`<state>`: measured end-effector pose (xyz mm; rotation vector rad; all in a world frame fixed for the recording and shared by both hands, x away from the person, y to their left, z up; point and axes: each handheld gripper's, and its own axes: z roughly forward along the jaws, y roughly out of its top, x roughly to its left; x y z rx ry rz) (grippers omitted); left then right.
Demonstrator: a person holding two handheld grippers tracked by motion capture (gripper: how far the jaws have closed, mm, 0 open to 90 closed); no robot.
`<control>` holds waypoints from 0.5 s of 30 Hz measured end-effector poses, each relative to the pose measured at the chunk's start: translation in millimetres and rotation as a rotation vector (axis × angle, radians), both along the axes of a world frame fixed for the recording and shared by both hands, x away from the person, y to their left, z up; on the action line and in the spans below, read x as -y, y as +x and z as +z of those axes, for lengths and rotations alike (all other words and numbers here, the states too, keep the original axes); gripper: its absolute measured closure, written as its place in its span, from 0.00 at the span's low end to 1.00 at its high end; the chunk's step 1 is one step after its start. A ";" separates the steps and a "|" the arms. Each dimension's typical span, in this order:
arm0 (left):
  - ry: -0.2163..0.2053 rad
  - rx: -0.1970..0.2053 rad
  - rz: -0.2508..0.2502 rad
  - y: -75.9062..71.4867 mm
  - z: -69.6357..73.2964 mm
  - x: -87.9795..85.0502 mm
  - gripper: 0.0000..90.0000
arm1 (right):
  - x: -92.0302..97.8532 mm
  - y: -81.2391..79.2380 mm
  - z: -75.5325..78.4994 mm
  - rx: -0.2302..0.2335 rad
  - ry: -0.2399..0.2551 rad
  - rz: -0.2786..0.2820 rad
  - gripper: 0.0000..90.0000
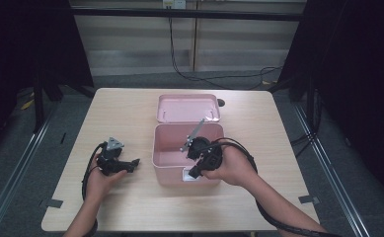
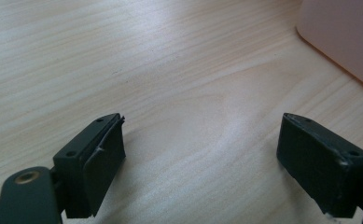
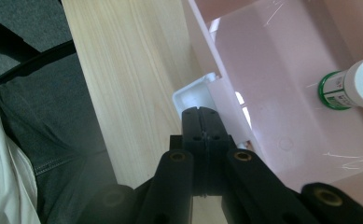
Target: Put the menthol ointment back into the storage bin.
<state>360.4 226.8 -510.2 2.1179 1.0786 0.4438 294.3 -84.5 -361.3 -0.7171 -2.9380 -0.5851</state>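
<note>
High view: 1 pink box [image 1: 166, 170], 1 lid [image 1: 188, 107], 2 tongs.

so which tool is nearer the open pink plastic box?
Right. The right tool is at the open pink plastic box's near wall by its white latch, jaws shut. The left tool rests on the wooden table beside it, apart, jaws open.

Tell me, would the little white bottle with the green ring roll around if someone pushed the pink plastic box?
Probably yes. The small white bottle with the green ring looks round and lies on its side on the smooth floor of the pink plastic box, so it would likely roll. The box looks thin-walled and nearly empty, so it should slide easily.
</note>
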 end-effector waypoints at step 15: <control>-0.017 -0.005 0.005 0.5 0.1 -1.2 0.17 | 0.5 -2.6 -5.1 0.037 0.014 0.022 1.00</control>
